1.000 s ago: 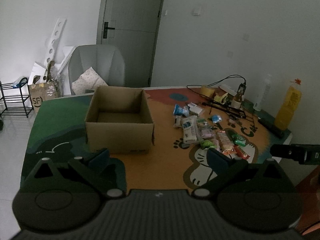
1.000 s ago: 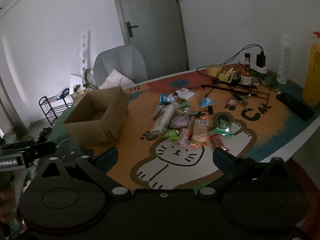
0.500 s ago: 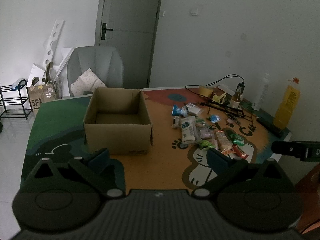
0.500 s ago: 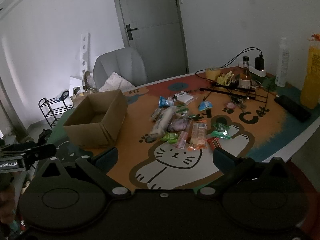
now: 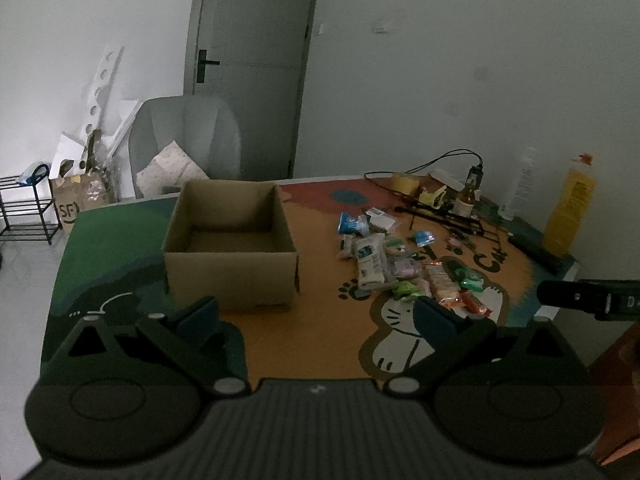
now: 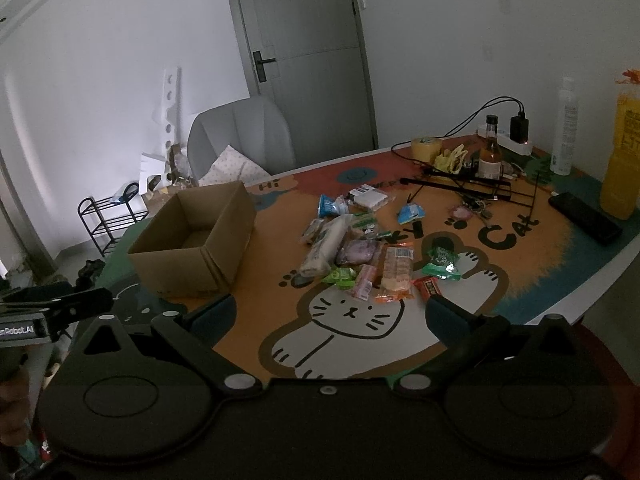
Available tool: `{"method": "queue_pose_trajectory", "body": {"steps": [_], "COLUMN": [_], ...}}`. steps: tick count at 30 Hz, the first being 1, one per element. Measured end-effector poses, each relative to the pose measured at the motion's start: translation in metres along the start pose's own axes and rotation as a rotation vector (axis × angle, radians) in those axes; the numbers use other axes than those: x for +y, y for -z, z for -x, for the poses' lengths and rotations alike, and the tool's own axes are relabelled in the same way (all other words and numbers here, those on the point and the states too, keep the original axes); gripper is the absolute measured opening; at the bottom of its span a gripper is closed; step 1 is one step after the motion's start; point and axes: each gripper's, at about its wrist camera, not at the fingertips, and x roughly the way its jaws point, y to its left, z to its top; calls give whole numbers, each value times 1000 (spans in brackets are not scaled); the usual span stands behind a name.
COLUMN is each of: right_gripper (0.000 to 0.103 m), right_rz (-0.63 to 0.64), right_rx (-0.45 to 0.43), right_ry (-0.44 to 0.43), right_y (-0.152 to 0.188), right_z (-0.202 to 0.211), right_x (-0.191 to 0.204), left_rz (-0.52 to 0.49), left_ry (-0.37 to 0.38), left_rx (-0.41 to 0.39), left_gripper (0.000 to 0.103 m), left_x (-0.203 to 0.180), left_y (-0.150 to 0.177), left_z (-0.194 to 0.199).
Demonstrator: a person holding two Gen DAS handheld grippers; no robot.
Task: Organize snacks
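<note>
An open cardboard box (image 5: pixel 230 248) (image 6: pixel 196 240) stands on the table's left half with nothing visible inside. To its right lies a heap of several wrapped snacks (image 5: pixel 400 268) (image 6: pixel 360 248), among them a long white pack (image 6: pixel 326 246), a green pouch (image 6: pixel 442 260) and a red bar (image 6: pixel 428 287). My left gripper (image 5: pixel 316 312) is open above the table's near edge, in front of the box. My right gripper (image 6: pixel 328 312) is open too, over the cat drawing, short of the snacks. Neither holds anything.
A bottle (image 6: pixel 490 148), tape roll (image 6: pixel 426 148), cables, a black rack (image 6: pixel 472 184), a remote (image 6: pixel 584 218) and a yellow container (image 6: pixel 622 152) crowd the far right. A grey chair (image 5: pixel 188 140) stands behind the table; a shelf (image 5: pixel 24 208) is on the floor at left.
Both grippers have pulled back and risen a little, so the table appears slightly lower and farther in each view. Jaws stay open; the box and snacks have not moved.
</note>
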Motion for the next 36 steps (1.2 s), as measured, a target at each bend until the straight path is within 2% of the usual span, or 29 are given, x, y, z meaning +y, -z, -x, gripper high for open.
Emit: {"method": "queue_pose_trajectory", "body": {"steps": [8, 18, 29, 33, 36], "right_gripper": [103, 103, 103, 103, 103], "right_rz": [-1, -21, -85, -161, -126], "right_rx": [-3, 12, 43, 53, 36], "right_ry": [10, 37, 34, -19, -5], "right_y": [2, 4, 11, 12, 12], "right_z": [-2, -25, -61, -72, -77], "right_x": [-2, -13, -42, -58, -61], "left_rz": [0, 27, 68, 75, 82], "left_ry": [19, 34, 46, 53, 65], "left_rx": [-5, -27, -28, -20, -14], "left_gripper": [103, 103, 102, 102, 101], "left_x": [-4, -3, -6, -9, -11], "left_y": [0, -2, -4, -5, -6], "left_z": [-4, -24, -70, -90, -103]}}
